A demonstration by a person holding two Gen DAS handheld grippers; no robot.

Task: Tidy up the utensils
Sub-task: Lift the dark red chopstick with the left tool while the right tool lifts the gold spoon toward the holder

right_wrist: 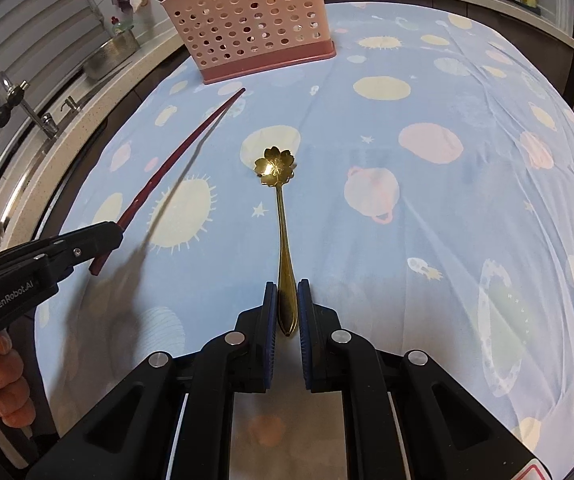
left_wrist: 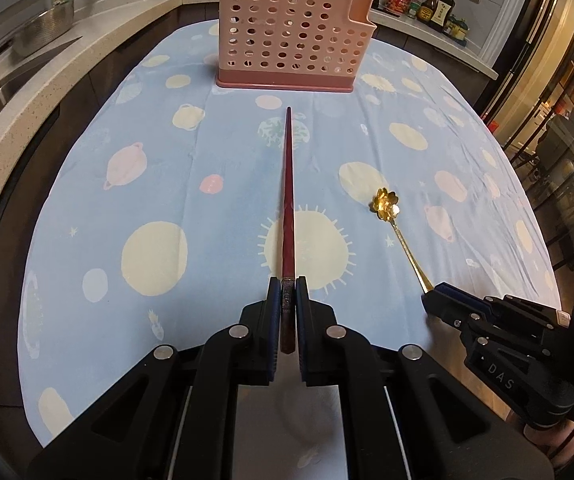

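In the left wrist view, the left gripper (left_wrist: 288, 284) was clamped on the thick end of a dark red chopstick (left_wrist: 287, 200), which ran straight up the middle of the frame toward the pink perforated utensil holder (left_wrist: 291, 36) at top centre. The right wrist view alone showed that chopstick lifted clear of the blue planet-print tablecloth (right_wrist: 427, 220), its shadow falling apart from it, and the person's fingers (right_wrist: 3, 376) at lower left. There the right gripper (right_wrist: 287, 286) sat closed on the handle of a gold flower-bowled spoon (right_wrist: 283, 216) in the centre. Only the left view showed the sauce bottles (left_wrist: 433, 2) at upper right.
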